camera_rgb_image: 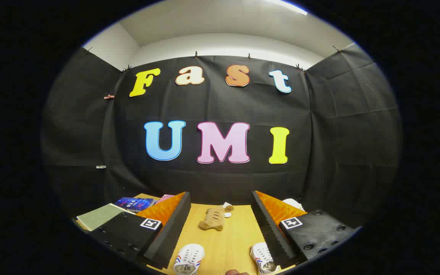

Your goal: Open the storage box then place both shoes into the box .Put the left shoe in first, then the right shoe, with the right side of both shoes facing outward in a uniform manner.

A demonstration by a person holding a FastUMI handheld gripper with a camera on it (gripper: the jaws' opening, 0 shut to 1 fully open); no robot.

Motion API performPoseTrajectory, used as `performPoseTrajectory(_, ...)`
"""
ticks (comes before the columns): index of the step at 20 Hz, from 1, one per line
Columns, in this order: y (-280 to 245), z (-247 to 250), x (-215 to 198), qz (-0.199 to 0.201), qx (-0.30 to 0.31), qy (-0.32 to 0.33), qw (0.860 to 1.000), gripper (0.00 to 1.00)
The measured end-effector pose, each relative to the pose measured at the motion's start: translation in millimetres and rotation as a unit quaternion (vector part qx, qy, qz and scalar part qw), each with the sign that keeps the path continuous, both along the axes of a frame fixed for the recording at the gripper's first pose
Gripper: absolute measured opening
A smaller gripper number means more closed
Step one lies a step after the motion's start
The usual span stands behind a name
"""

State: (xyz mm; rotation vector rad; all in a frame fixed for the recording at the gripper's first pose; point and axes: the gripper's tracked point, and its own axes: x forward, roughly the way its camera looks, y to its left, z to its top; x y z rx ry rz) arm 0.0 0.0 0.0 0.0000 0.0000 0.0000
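**Q:** What did the gripper view record at this moment, and how did the gripper stand?

**A:** I saw the two fingers spread wide apart, with nothing held between them and neither one touching any object. The gripper looked level along a wooden table toward the black cloth wall of the booth.

**Q:** Where were the shoes?

**A:** Both lay on the table in the gap between the fingers, close in to the gripper body. One white sneaker, with red and blue stripes on its side, sat just inside the left finger. The second white sneaker, striped alike, sat just inside the right finger, its outer edge partly hidden behind that finger. The two were well apart from each other, with bare table between them. I could not tell from this view which was the left shoe and which the right.

**Q:** What else did you note on the table?

**A:** Beyond the shoes, still between the fingers but farther ahead, lay a small tan plush toy with pale feet, on its side. Outside the left finger I saw a green booklet and, beyond it, a dark blue printed book. Outside the right finger a white object peeked over the finger's top; I could not identify it. Close in, between the shoes, a small part of a person's hand showed.
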Motion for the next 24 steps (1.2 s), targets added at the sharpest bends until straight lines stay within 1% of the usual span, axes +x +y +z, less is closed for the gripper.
performPoseTrajectory(9, -1, -9, 11, 0.002, -0.016, 0.016, 1.000, 0.97)
performPoseTrajectory(14, 3, -15, 15, 0.001, -0.017, 0.021, 1.000, 0.97)
performPoseTrajectory(19, 13, -26, 19, 0.008, -0.019, 0.033, 0.999, 0.97)
performPoseTrajectory(24, 11, -40, 21, -0.006, -0.007, 0.049, 0.999, 0.97)
